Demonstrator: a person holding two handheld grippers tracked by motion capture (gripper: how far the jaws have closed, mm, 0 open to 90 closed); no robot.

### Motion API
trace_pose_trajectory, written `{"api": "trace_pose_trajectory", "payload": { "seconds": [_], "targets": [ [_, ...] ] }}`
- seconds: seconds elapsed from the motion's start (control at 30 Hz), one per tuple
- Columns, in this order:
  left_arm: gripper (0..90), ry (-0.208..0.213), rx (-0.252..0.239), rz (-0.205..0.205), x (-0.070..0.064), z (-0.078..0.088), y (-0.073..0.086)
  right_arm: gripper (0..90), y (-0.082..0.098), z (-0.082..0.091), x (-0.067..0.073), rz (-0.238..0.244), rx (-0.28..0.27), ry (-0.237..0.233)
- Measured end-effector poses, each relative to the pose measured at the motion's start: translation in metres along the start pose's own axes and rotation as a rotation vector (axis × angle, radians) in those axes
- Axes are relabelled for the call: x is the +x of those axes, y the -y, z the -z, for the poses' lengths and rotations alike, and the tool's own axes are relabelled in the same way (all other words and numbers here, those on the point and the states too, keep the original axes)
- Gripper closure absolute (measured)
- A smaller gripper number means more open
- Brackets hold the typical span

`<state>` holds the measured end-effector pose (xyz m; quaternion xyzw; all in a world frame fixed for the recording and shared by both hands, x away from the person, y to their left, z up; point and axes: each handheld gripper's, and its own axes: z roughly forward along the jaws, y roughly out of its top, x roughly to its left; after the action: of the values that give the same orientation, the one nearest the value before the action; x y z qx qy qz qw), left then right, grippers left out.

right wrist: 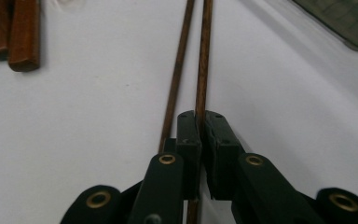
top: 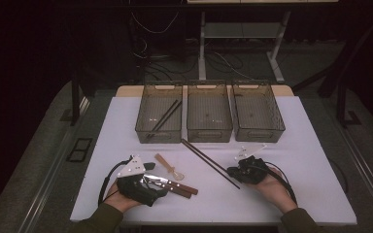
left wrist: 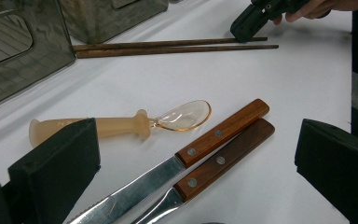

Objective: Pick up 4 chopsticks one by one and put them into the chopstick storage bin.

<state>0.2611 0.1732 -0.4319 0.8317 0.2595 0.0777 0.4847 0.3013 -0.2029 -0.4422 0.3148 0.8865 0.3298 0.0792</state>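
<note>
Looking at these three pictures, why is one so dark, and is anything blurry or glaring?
High view: the white table is lit while the room behind stays nearly black. Left gripper view: the knives' blades gleam, and the near jaws look soft. Right gripper view: the chopsticks are sharp; the bin corner blurs.

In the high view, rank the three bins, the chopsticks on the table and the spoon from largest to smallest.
1. Three bins, alike in size.
2. Chopsticks on the table.
3. Spoon, plainly smallest.
The bins lie farther from the camera, so their lead is safe.
</note>
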Motion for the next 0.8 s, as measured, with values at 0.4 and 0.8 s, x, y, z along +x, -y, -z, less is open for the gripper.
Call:
{"api": "trace_pose_trajectory", "payload": {
  "seconds": [0.4, 0.8],
  "targets": [
    [0.0, -0.001, -0.002, -0.001, 0.000, -0.001, 0.000, 77.0, -0.003, 0.000, -0.006, -0.025, -0.033, -0.003],
    [0.0, 0.001, -0.004, -0.002, 0.000, 0.000, 0.000, 79.5, -0.018, -0.018, -0.005, 0.004, -0.030, -0.021]
  ]
}}
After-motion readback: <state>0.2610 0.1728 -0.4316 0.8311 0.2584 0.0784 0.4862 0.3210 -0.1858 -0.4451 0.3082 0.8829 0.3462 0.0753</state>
